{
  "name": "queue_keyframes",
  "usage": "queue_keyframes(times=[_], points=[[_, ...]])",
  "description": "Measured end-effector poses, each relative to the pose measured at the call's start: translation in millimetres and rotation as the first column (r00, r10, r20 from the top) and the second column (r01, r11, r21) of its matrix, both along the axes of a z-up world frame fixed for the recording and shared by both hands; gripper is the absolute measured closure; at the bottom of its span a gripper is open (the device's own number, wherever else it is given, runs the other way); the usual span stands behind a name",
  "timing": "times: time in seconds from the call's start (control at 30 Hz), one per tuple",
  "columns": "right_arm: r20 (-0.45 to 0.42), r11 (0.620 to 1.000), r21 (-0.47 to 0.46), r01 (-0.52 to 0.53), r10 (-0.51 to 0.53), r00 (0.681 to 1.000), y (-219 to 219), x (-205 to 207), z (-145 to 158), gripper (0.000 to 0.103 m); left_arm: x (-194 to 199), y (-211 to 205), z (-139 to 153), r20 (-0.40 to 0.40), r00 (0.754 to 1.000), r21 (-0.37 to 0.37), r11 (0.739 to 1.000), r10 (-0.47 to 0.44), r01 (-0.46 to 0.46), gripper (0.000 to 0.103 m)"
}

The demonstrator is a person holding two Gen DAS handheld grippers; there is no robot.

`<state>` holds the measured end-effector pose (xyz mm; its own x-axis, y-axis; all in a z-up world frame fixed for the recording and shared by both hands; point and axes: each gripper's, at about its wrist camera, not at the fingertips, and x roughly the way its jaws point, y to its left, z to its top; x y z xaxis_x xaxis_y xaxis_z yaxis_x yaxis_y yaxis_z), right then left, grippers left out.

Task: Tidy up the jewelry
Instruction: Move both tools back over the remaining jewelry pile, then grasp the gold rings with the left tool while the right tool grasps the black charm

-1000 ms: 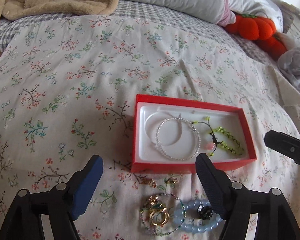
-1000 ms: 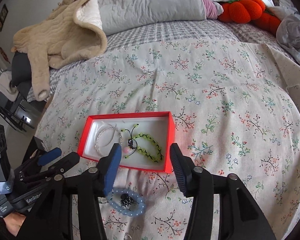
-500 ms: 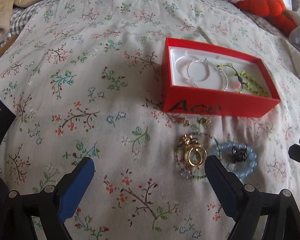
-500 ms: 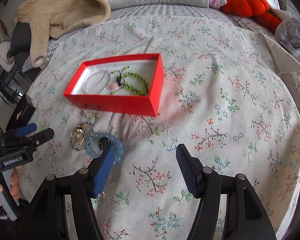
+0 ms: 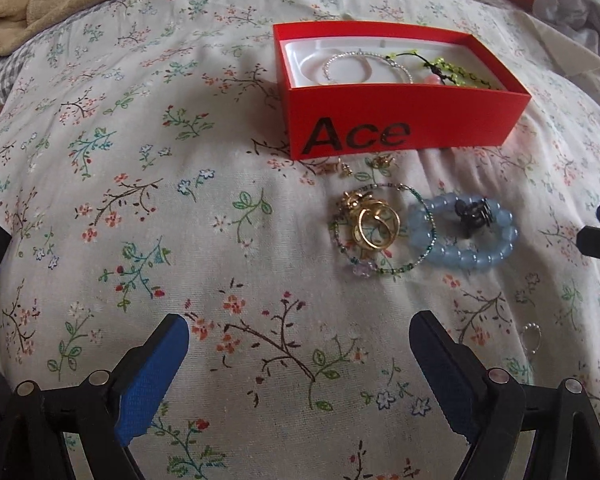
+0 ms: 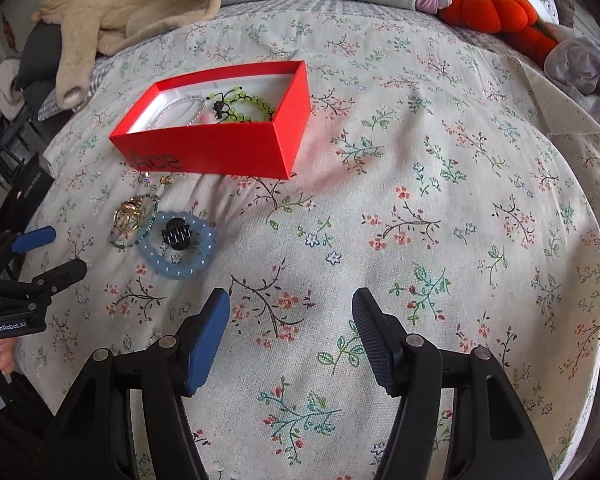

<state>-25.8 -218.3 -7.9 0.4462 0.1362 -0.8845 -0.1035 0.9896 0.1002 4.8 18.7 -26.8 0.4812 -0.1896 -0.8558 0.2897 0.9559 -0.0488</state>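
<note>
Now both grippers have dropped closer to the flowered bedspread (image 5: 148, 208). Left gripper (image 5: 300, 354) and right gripper (image 6: 291, 322) gape empty. Loose gold rings (image 5: 374, 224) and blue bead bracelet (image 5: 466, 236) lie just before the red box (image 5: 404, 120), ready for picking.

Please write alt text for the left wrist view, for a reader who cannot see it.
An open, empty hand-held gripper hangs over a floral bedspread. Ahead, gold rings, a blue bead bracelet and a black hair clip lie before a red box holding two bracelets.
</note>
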Motion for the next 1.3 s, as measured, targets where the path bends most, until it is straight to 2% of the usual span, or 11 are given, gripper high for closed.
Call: queue_keyframes(times=[0.1,0.27,0.33,0.4,0.87,0.93,1.0,1.13,1.3], points=[[-0.006,1.0,0.008,-0.014,0.014,1.0,2.1,2.1,-1.2,0.036,-1.3,-6.0,0.2,0.001,1.0,-0.027,0.999,-0.021,0.021,0.012],[0.006,1.0,-0.01,-0.024,0.024,1.0,10.1,6.2,-0.5,0.036,6.1,-15.6,4.4,-0.012,0.999,-0.12,0.992,-0.039,0.037,0.033],[0.004,0.999,-0.013,-0.03,0.03,1.0,13.3,6.7,-1.1,0.036,10.3,-20.0,4.6,-0.024,0.999,-0.142,0.989,-0.047,0.043,0.047],[-0.001,0.999,-0.014,-0.039,0.039,0.999,16.6,6.9,-2.1,0.036,15.8,-24.3,4.1,-0.032,0.998,-0.153,0.987,-0.052,0.046,0.052],[-0.005,0.999,-0.021,-0.05,0.05,0.999,25.1,8.3,-3.2,0.036,42.9,-35.4,-1.3,-0.063,0.998,-0.148,0.989,0.003,-0.013,0.075],[-0.003,0.999,-0.021,-0.048,0.048,0.999,25.5,8.8,-2.7,0.036,44.2,-35.5,-3.0,-0.07,0.998,-0.14,0.99,0.008,-0.018,0.088],[-0.003,0.999,-0.019,-0.046,0.046,0.999,24.9,9.0,-1.9,0.036,44.1,-34.8,-3.9,-0.074,0.997,-0.135,0.991,0.007,-0.017,0.096],[-0.002,0.999,-0.015,-0.042,0.042,0.999,23.9,10.1,-1.0,0.036,40.2,-32.1,0.2,-0.069,0.998,-0.132,0.991,-0.006,-0.003,0.101],[-0.008,0.999,-0.005,-0.034,0.034,0.999,25.8,14.1,-1.2,0.036,33.9,-24.3,7.5,-0.061,0.998,-0.154,0.988,-0.023,0.014,0.102]])
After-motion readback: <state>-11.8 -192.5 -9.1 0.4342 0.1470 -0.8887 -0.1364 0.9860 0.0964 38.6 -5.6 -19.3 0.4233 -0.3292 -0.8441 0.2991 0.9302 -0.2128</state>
